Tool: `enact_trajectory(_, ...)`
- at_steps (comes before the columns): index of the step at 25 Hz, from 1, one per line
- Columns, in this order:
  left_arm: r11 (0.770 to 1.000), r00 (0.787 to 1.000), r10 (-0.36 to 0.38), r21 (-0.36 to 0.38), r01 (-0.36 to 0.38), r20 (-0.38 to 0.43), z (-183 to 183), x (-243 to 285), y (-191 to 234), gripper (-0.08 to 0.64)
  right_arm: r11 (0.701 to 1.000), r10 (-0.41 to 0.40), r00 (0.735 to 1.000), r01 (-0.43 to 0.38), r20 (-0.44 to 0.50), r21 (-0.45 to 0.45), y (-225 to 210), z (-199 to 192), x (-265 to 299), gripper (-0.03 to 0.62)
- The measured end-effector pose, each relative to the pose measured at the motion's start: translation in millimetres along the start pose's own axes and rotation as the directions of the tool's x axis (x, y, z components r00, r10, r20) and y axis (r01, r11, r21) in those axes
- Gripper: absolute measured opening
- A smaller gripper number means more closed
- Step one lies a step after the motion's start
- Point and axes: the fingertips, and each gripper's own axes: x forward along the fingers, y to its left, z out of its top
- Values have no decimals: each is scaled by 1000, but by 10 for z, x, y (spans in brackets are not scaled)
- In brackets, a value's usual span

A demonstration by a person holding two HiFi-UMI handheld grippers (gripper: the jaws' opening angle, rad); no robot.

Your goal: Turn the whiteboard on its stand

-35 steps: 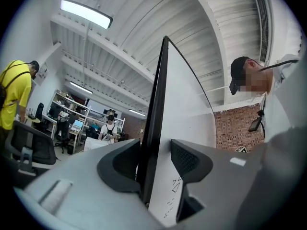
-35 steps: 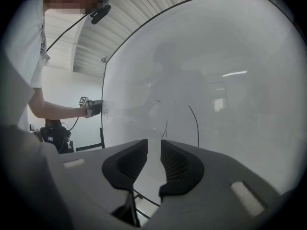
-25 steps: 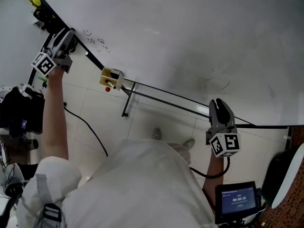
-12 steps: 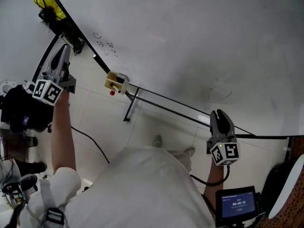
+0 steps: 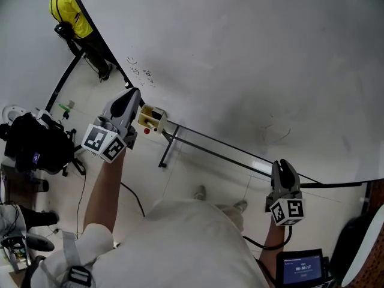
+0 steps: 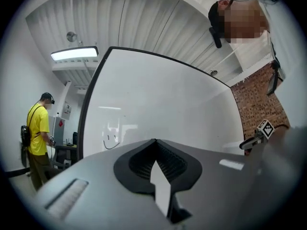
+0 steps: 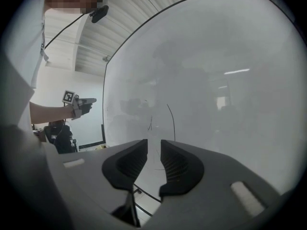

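Note:
The whiteboard (image 5: 240, 53) fills the upper right of the head view, with its dark bottom rail (image 5: 210, 141) running down to the right. My left gripper (image 5: 133, 92) is shut with nothing in it, just below the board's lower left edge and beside a small yellow box (image 5: 151, 119) on the rail. In the left gripper view its jaws (image 6: 153, 141) meet, and the whiteboard (image 6: 158, 104) stands ahead. My right gripper (image 5: 282, 164) points at the rail's right part. Its jaws (image 7: 154, 150) stand a narrow gap apart, with only the whiteboard (image 7: 216, 104) showing through.
A person in a yellow shirt (image 5: 69, 14) stands beyond the board's left edge. A black bag (image 5: 36, 146) lies on the floor at the left, and a cable (image 5: 129, 191) trails over the tiles. A stand leg (image 5: 165, 149) drops from the rail. A small screen (image 5: 300, 272) is at bottom right.
My left gripper has come off the board's left edge, moved down and right to the yellow box, and shut. The right gripper stays at the bottom rail.

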Motion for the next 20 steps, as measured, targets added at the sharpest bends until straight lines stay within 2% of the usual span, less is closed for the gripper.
enact_trajectory(3,999,999,-36,-30,36,-5,-100,128,-130,20,1000,-27,1000,27,-3,7,-72,-47,-90,78)
enact_trajectory(9,991,994,-106,-83,106,5,-36,258,-517,20,997,-78,997,78,0,20,-165,-22,-325,78)
enact_trajectory(13,976,985,-174,-131,171,-9,-139,369,-893,20,994,-110,994,109,7,25,-213,-25,-368,78)
enact_trajectory(16,952,965,-262,-170,254,-21,-272,483,-1309,20,990,-139,990,138,15,34,-260,-38,-446,78)
enact_trajectory(20,899,914,-404,-200,388,-40,-477,651,-1974,20,980,-192,981,191,18,50,-350,-78,-624,78)
